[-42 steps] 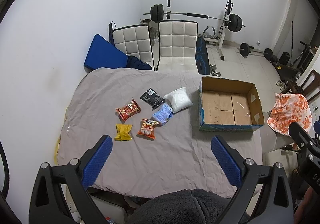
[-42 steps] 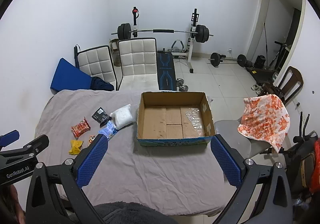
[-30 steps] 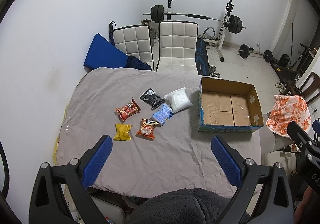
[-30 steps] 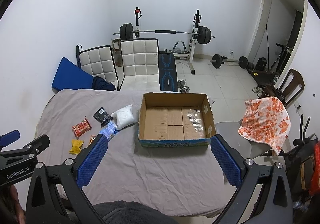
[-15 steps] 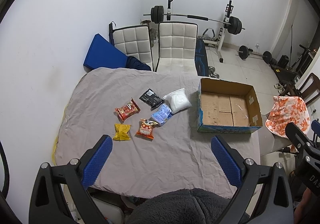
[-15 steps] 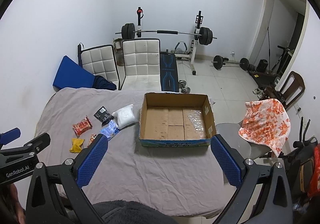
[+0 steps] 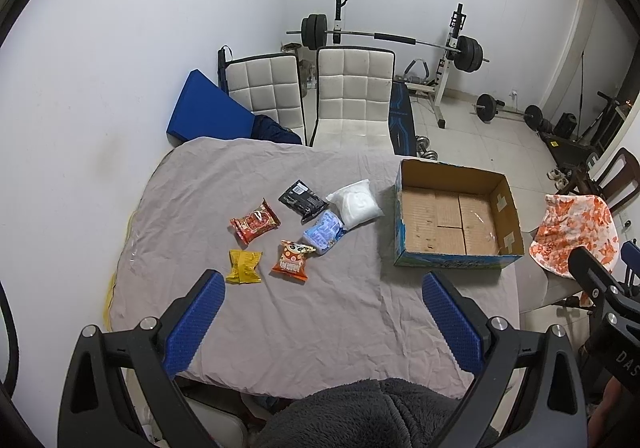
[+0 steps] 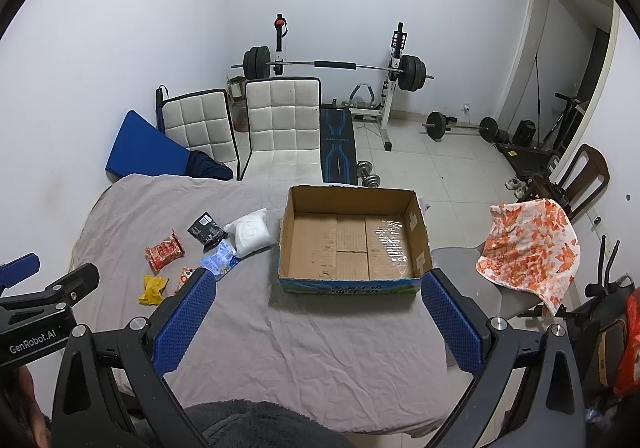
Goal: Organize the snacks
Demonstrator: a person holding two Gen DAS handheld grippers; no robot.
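Six small snack packets (image 7: pixel 294 232) scattered left of empty open-topped brown cardboard box (image 7: pixel 456 221), both grippers (image 7: pixel 324 322) (image 8: pixel 316 318) spread wide and holding nothing; best started with the nearest packet.

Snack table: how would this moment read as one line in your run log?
stage: start | left gripper: open, empty | right gripper: open, empty | six snack packets: on cloth | cardboard box: empty

Both hand-held grippers (image 7: pixel 324 322) (image 8: pixel 318 322) wide apart
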